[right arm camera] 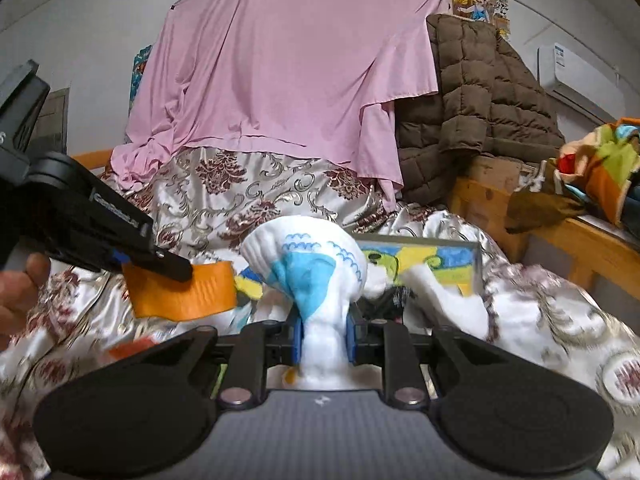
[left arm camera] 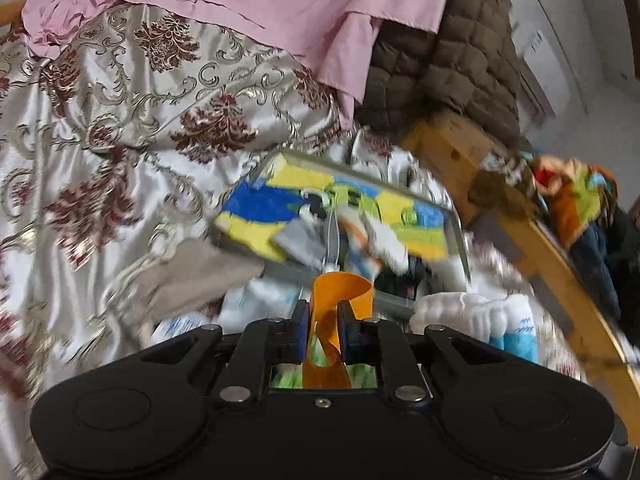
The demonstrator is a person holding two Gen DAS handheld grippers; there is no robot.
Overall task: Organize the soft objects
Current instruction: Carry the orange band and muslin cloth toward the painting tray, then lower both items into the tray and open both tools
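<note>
Two grippers, each loaded: our left gripper [left arm camera: 324, 334] is clamped narrow on a folded orange fabric piece [left arm camera: 340, 292]; our right gripper [right arm camera: 325, 334] pinches the neck of a white sock with blue wave print [right arm camera: 308, 256], its body bunched above the jaws, long axis running away from us; both hang over the cream satin bedspread with maroon floral pattern [right arm camera: 248, 200]. The colourful fabric storage box with grey rim [left arm camera: 332, 208] lies just ahead of both; we judge the left nearer; both point slightly downward.
</note>
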